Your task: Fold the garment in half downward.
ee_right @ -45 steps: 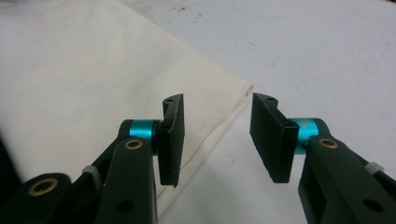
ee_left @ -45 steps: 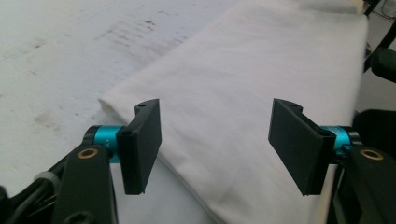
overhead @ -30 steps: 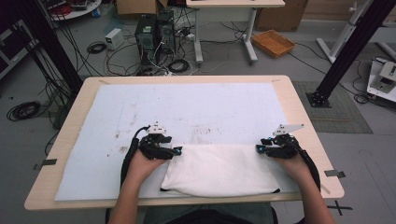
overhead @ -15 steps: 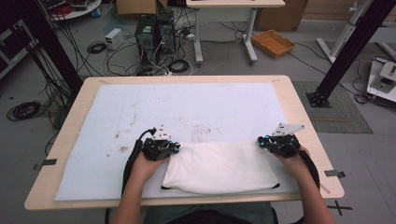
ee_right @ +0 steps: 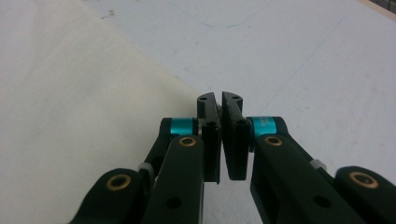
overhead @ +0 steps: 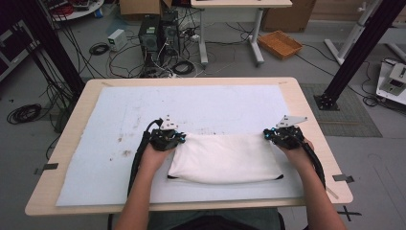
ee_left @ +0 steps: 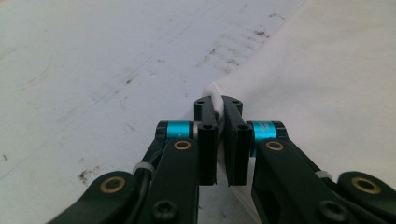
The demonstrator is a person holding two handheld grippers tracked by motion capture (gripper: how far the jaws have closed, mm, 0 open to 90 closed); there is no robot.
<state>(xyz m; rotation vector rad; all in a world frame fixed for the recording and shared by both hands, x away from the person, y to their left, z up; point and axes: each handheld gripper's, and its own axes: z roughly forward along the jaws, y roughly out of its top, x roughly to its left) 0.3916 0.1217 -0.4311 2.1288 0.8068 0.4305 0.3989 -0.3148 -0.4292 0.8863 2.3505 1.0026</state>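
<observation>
Now both tongs, L point(ee_left: 218, 103) & R point(ee_right: 219, 100), clamped tight on white cloth point(overhead: 225, 158) corners.

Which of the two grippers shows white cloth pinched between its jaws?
The left gripper: a fold of the white cloth bulges between its tips; the right gripper shows none.

Cloth point(ee_right: 70, 116) between right gripper point(ee_right: 219, 100) fingers: hidden

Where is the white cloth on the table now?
In the high view the white cloth lies folded near the table's front edge, on the pale mat, between the left gripper and the right gripper.
</observation>
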